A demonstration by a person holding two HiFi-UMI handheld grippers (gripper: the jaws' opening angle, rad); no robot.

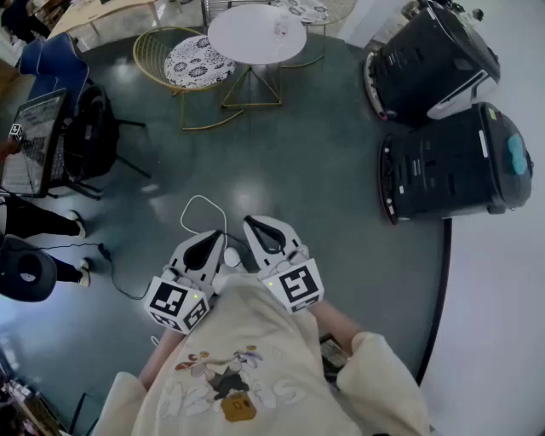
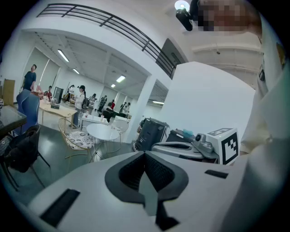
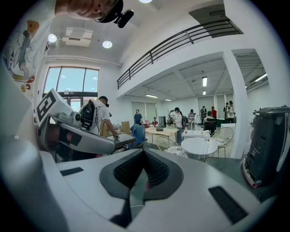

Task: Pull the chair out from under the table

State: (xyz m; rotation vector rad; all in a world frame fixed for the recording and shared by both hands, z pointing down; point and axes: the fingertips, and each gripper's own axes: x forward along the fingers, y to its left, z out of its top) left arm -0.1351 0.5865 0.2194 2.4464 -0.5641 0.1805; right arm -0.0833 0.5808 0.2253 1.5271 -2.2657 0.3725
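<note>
Sitting upper centre, the chair (image 1: 194,61) faces right into the desk (image 1: 257,34); left tool (image 1: 217,242) and right tool (image 1: 255,226) point up-frame, both closed, empty.

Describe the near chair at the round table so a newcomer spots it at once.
Find the round white table at the top of the head view. The chair stands at its left edge: gold wire frame, black-and-white patterned cushion. Its twin sits behind the table, farther away.

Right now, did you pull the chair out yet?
Nothing's done yet. The chair sits close against the round table, far across the floor. The left claw and right claw are shut and empty. Left to do: walk over, grab the chair, pull it out.
</note>
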